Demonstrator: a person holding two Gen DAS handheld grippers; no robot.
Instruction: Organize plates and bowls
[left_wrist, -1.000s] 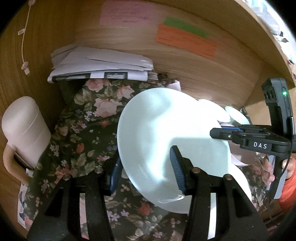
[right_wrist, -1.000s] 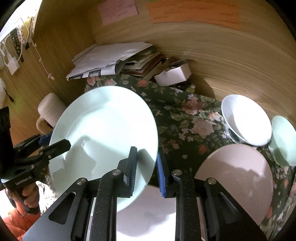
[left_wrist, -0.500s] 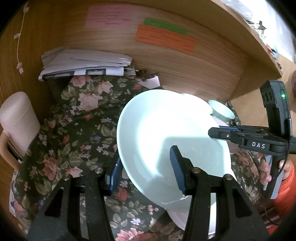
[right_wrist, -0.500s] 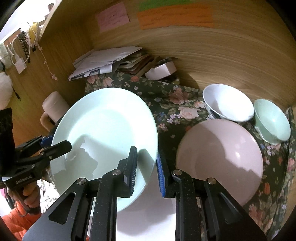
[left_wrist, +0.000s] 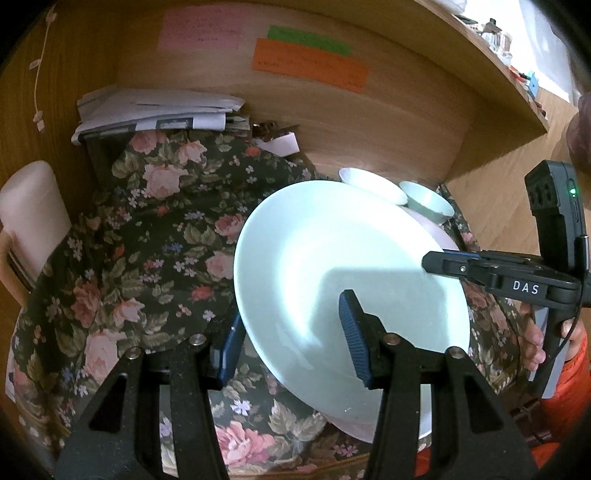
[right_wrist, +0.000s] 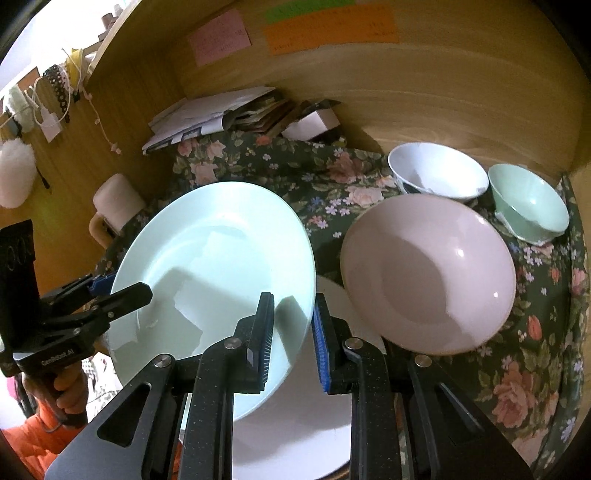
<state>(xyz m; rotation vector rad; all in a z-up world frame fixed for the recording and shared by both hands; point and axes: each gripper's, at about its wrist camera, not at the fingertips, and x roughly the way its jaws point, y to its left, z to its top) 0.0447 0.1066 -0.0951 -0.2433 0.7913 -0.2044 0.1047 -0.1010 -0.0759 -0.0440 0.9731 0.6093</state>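
A: Count of crockery on the desk?

B: Three plates, two bowls. One pale mint plate (right_wrist: 207, 266), one pink plate (right_wrist: 428, 273), one white plate (right_wrist: 295, 435) lying flat under both. Bowls: one white bowl (right_wrist: 437, 173), one mint bowl (right_wrist: 528, 203), side by side at the back right on the floral cloth (left_wrist: 140, 236).

A: Mint plate, appearance and position?

B: Glossy, plain, wide rim, shallow well. Tilted and raised above the cloth, its near edge over the white plate, just left of the pink plate.

A: Claws?

B: Right claw (right_wrist: 291, 339) is pinching the mint plate's right rim, pads pressed on either face. Left claw (left_wrist: 291, 336) straddles the opposite edge with a wider gap; one pad lies over the plate's face, the other under its rim. Whether those pads press on it, I cannot tell.

A: Other items?

B: Paper stack (left_wrist: 155, 110) at the back, three coloured notes on the wood panel.
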